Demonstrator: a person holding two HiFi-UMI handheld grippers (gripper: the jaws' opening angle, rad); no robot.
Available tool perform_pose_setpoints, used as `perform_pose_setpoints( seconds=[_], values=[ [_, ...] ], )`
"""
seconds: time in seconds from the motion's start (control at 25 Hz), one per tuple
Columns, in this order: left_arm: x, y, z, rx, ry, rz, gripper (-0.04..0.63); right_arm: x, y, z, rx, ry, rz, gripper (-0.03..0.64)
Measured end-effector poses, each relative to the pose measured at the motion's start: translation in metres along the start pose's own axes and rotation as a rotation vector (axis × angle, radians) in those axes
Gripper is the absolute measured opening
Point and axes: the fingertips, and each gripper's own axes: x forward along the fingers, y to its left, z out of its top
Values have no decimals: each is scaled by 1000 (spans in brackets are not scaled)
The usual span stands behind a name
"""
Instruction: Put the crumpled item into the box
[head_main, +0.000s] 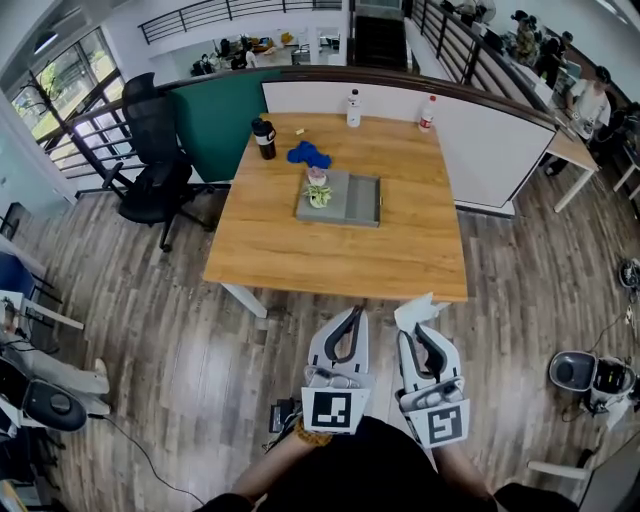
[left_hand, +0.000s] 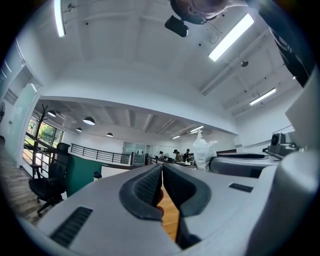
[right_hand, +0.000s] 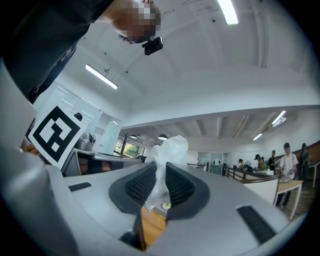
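Note:
The crumpled item (head_main: 418, 310) is a scrunched piece of white translucent plastic. My right gripper (head_main: 412, 330) is shut on it, below the table's near edge. In the right gripper view the plastic (right_hand: 170, 147) sticks up from between the dark pads of my right gripper (right_hand: 161, 169). The left gripper view catches the same plastic (left_hand: 204, 150) off to the right. My left gripper (head_main: 352, 318) sits beside the right one, its jaws together with nothing in them (left_hand: 162, 169). The grey box (head_main: 356, 196) lies flat in the middle of the wooden table (head_main: 330, 255), far ahead of both grippers.
In the box's left part stands a small pink and green object (head_main: 317, 190). Behind the box lie a blue crumpled cloth (head_main: 308, 154) and a black bottle (head_main: 264, 138). Two white bottles (head_main: 353, 108) stand at the far edge. A black office chair (head_main: 150, 165) is left of the table.

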Motion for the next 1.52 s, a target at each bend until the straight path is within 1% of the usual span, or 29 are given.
perform_pose_setpoints(
  seconds=[0.16, 0.28, 0.44, 0.56, 0.76, 0.84, 1.0, 1.08, 1.24, 1.52],
  values=[
    [2, 16, 4, -7, -6, 3, 26, 18, -1, 15, -18, -40, -30, 69],
    [0, 31, 4, -11, 0, 11, 25, 30, 6, 16, -23, -36, -28, 69],
    [-4, 56, 0, -34, 8, 33, 25, 47, 22, 14, -28, -20, -10, 69],
    [-10, 75, -2, -38, 5, 42, 26, 60, 39, 11, -26, -12, 2, 69],
    [-19, 113, -8, -56, 5, 76, 26, 75, 70, -8, -30, 28, 47, 69],
    [-22, 125, -10, -67, -2, 87, 26, 81, 80, -10, -31, 34, 54, 69],
    [-23, 148, -15, -82, 21, 103, 26, 97, 92, -7, -23, 37, 54, 69],
    [-21, 152, -18, -93, 27, 97, 26, 102, 93, -2, -22, 32, 48, 69],
    [-26, 148, -31, -104, 64, 68, 26, 94, 94, 1, -31, 25, 21, 69],
    [-19, 145, -38, -111, 95, 50, 26, 94, 81, -10, -24, 77, 2, 69]
  ],
)
